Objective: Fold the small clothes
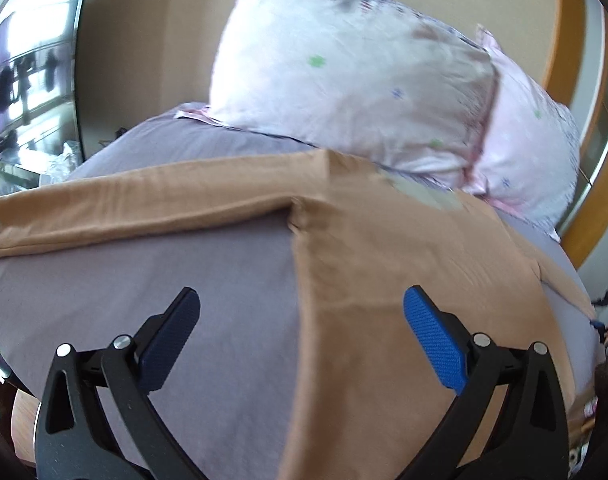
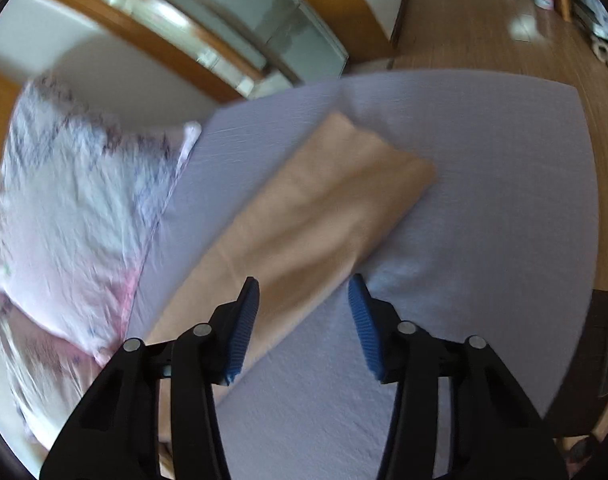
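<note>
A tan garment (image 1: 384, 264) lies flat on the lilac bed sheet (image 1: 184, 280), one long leg or sleeve running left (image 1: 144, 200) and the wide part running toward me. My left gripper (image 1: 302, 304) is open and empty, hovering over the garment's inner edge. In the right wrist view the garment (image 2: 312, 216) shows as a long tan strip across the sheet (image 2: 484, 200). My right gripper (image 2: 304, 292) is open and empty above the strip's near part. Both views are blurred.
Two pale floral pillows (image 1: 344, 72) lie at the head of the bed, also in the right wrist view (image 2: 72, 200). A mirror (image 1: 28, 80) stands on the left. Wooden floor (image 2: 504, 20) borders the bed's far edge.
</note>
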### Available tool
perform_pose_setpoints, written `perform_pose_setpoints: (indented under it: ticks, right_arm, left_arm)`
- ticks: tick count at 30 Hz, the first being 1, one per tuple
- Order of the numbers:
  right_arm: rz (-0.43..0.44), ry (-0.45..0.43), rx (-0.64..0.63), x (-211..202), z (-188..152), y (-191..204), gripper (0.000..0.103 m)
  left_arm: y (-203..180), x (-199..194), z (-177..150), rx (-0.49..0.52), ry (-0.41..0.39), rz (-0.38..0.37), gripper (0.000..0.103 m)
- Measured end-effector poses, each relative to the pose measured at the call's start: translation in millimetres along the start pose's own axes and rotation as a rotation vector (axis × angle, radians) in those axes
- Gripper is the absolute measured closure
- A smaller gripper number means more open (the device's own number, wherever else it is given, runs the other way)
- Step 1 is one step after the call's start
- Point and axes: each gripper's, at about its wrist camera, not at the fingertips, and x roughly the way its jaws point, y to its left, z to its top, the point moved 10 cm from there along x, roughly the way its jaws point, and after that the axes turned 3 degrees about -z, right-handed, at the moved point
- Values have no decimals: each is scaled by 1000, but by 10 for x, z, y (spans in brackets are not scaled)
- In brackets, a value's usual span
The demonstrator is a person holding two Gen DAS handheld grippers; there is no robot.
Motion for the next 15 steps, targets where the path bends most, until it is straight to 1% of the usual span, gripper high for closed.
perform_pose_setpoints:
  ticks: [1, 3, 4, 5, 6, 7, 8, 9, 10, 12, 13, 14, 15]
  right_arm:
    - [7, -12, 7, 11, 16, 13, 56]
    - [7, -48, 11, 27, 44, -4, 67]
    - [-4, -63, 10, 74, 83, -35, 87]
    - [-3, -66, 19, 109, 134, -92, 98]
    - [26, -67, 30, 99, 170, -116, 98]
    - [28, -67, 17, 117, 199, -87, 98]
    - [14, -89, -21, 65, 206, -22, 98]
    - [26, -123, -71, -69, 209, 64, 98]
    - [66, -172, -171, -225, 159, 373, 98]
    - [170, -216, -327, -459, -64, 994, 99]
    - [260, -221, -435, -622, -331, 1461, 99]
    - [319, -216, -509, -725, -554, 1772, 99]
    - [393, -203, -600, -847, -874, 2140, 99]
  left_arm:
    - [59, -5, 32, -12, -6, 2, 2]
    - [208, -6, 87, -45, -19, 12, 2]
    - [281, -4, 105, -59, -22, 22, 2]
    - [394, -8, 131, -80, -26, 33, 2]
    - [494, 2, 161, -103, -29, 41, 2]
    - [546, -35, 144, -116, -35, 42, 2]
    - [668, -51, 157, -149, -43, 39, 2]
    - [770, -59, 173, -184, -50, 30, 2]
    - [850, -73, 174, -211, -56, 24, 2]
    - [1077, -90, 196, -288, -67, 27, 2]
    - [1168, -101, 203, -316, -72, 35, 2]
    - [1296, -116, 221, -355, -80, 43, 2]
    - [1358, -123, 228, -376, -85, 46, 2]
